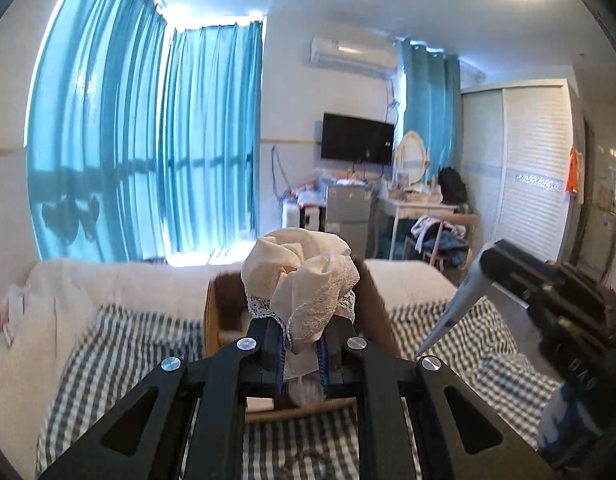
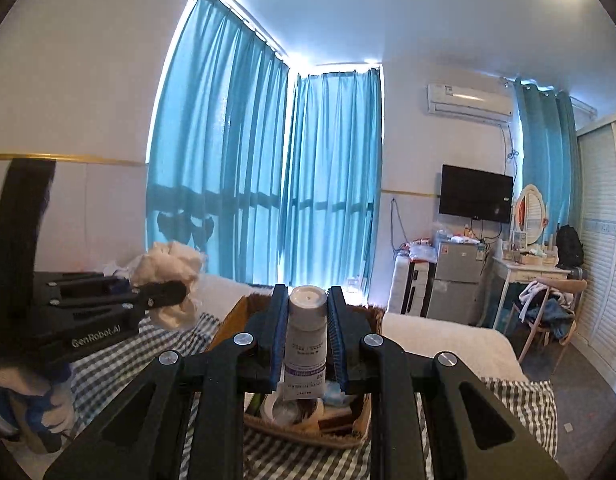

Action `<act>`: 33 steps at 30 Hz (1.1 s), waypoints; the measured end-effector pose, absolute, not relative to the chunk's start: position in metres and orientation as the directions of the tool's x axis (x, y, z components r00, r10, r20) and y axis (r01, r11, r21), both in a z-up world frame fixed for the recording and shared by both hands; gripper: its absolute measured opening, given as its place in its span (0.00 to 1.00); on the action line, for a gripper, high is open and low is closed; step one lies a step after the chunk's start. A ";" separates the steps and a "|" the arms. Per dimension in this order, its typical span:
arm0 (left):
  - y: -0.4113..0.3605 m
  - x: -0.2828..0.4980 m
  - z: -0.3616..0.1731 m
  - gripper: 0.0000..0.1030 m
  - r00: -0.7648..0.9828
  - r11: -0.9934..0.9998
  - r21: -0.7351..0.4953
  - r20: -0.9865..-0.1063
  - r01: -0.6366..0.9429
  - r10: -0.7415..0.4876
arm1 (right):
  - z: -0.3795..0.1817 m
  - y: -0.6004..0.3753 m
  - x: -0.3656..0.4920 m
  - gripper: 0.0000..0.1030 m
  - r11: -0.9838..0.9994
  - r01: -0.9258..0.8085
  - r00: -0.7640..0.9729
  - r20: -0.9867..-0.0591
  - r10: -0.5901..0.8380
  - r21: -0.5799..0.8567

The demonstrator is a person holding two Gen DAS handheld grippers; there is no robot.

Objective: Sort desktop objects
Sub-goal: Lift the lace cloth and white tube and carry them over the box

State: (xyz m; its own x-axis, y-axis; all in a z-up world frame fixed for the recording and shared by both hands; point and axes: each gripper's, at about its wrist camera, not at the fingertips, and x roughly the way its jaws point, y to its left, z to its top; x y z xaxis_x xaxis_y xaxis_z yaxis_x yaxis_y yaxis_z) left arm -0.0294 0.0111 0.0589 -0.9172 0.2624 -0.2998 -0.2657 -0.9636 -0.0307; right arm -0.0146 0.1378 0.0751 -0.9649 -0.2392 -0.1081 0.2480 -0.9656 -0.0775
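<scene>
1. Black linkage arms fill the foreground of both wrist views; the left claw (image 1: 301, 350) is closed down on a bunched cream cloth with lace trim (image 1: 303, 276), which bulges up above the blue-padded fingers (image 1: 279, 354).
2. In the right wrist view, the right claw (image 2: 307, 340) is clamped on a white tube with a grey cap (image 2: 305, 332), cap pointing away from the camera, printed label between the pads.
3. Under both claws sits a wicker basket (image 2: 231, 320) on a grey-and-white checked bedspread (image 2: 520, 400). Inside it, below the tube, lie a roll of tape (image 2: 277, 406) and some small items too dim to name.
4. From the left wrist view the cloth hides most of the basket's interior; only its brown side walls show either side.
5. At that view's right edge, the right claw holds the tube slanting down towards the basket, just beside the left claw's arm. A gloved hand (image 1: 564, 420) shows below it.
6. In the right wrist view, the left claw with its cloth hangs to the left of the basket, over the bedspread.
7. Beyond the basket is a cream blanket (image 1: 119, 280), then teal curtains (image 1: 147, 128) over a bright window.
8. Farthest back stand a wall television (image 1: 358, 138), an air conditioner (image 1: 354, 54), a small fridge (image 2: 458, 280), a dressing table with oval mirror (image 2: 530, 210), a chair piled with clothes (image 2: 548, 304) and a slatted wardrobe (image 1: 536, 168).
</scene>
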 end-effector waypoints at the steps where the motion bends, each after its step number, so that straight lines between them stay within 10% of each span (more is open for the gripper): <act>1: 0.012 -0.031 0.063 0.12 -0.921 -0.963 -0.026 -0.287 -0.269 0.265 | 0.077 0.139 -0.016 0.18 -0.966 0.248 -0.965 -0.102 -0.240 -0.076; 17: 0.012 -0.109 0.050 0.12 -0.922 -0.967 -0.037 -0.296 -0.251 0.251 | 0.072 0.139 -0.087 0.18 -0.974 0.223 -0.974 -0.036 -0.222 -0.024; 33: 0.021 -0.215 -0.034 0.12 -0.847 -0.974 -0.064 -0.484 -0.218 0.222 | 0.000 0.140 -0.202 0.18 -0.977 0.211 -0.950 -0.236 -0.204 -0.007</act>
State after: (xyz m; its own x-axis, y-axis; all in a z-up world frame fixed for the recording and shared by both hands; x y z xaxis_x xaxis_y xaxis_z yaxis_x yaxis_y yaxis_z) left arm -0.2153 0.0209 -0.0338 -0.8468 0.2215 -0.4836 -0.2181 -0.9738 -0.0643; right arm -0.2023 0.1404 -0.0002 -0.9502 -0.2037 -0.2357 0.2113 -0.9774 -0.0070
